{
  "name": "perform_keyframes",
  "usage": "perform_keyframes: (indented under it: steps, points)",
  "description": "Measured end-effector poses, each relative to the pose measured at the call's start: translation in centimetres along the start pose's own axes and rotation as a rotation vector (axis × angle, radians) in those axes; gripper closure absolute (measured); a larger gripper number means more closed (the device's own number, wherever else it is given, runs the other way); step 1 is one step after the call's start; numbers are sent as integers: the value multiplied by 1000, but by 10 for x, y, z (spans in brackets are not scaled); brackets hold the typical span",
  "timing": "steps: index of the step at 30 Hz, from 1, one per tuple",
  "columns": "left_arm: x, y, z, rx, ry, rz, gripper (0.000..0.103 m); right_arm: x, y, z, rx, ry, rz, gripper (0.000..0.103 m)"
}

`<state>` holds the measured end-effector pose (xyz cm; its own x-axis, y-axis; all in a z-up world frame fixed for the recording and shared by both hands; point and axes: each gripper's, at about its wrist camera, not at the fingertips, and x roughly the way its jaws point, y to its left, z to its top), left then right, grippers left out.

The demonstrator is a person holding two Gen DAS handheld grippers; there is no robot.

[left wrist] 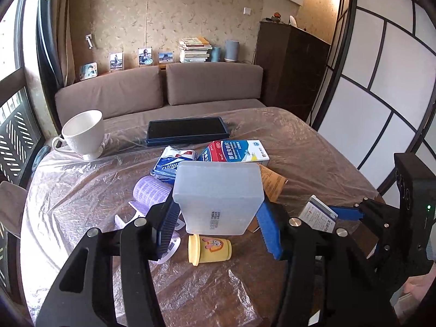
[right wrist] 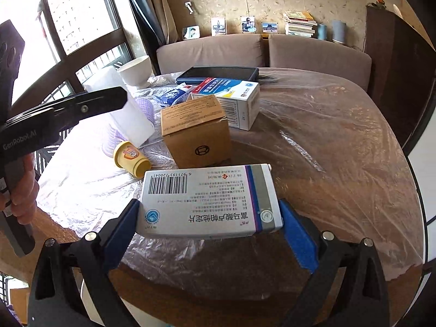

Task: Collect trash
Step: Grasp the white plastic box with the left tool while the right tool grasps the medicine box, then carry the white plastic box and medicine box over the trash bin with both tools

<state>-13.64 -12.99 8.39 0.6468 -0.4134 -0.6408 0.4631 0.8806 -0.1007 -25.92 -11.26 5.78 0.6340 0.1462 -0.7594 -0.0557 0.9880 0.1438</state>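
Left gripper (left wrist: pixel 218 218): pads clamped on the short flanks of a frosted plastic box (left wrist: pixel 219 196), lifted clear of the film-covered table (left wrist: pixel 313 147), presumably so carried off as trash. Directly below: yellow toy cup (left wrist: pixel 209 249) on its side; ahead-left, purple hair roller (left wrist: pixel 148 193).

Right gripper (right wrist: pixel 209 218): spread wide yet pressing both ends of a flat white medicine carton (right wrist: pixel 209 199), gripped lengthwise, barcode face up, raised off the tabletop. Just ahead: brown cardboard box (right wrist: pixel 196 133), white-and-blue medicine box (right wrist: pixel 231 98), uncollected. No bin in view.
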Motion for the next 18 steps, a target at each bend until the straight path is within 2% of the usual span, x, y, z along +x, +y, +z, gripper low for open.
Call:
perform_keyframes:
  steps: [6, 18]
  points:
    - [-16, -4, -6, -11, 4, 6, 48, -15, -4, -5, 13, -6, 6, 7]
    - [-38, -4, -45, -82, 63, 45, 48, -34, 6, -18, 8, -2, 13, 7]
